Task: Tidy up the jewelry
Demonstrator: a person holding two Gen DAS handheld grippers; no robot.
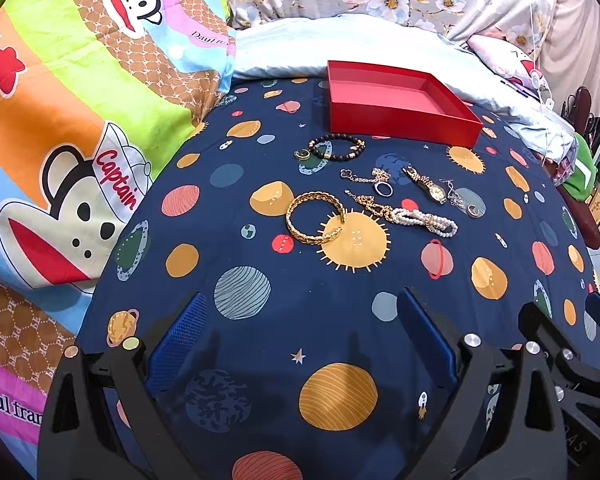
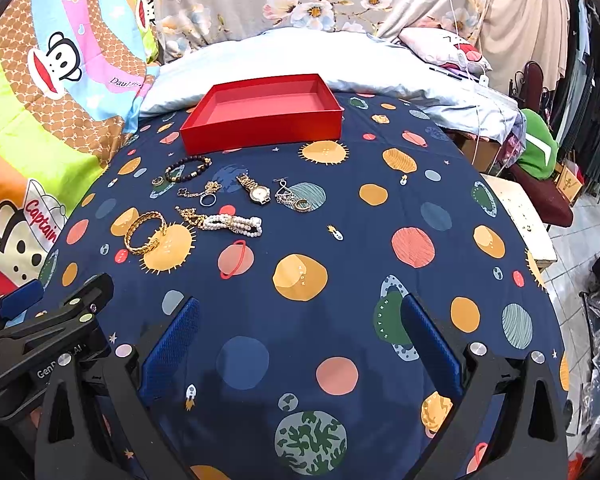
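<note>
Jewelry waits on the bed, and nothing is picked up yet.

Both claws, left (image 1: 303,336) and right (image 2: 300,336), are wide apart and hold nothing. The gold bangle (image 1: 315,218) lies ahead of the left claw, with the red box (image 1: 399,100) farther ahead. I think the next move is a gentle pinch.

A planet-print bedspread (image 1: 260,320) carries a red box (image 1: 399,120) and jewelry (image 1: 379,196).

Both grippers (image 1: 303,344) (image 2: 300,344) agape, side by side
</note>
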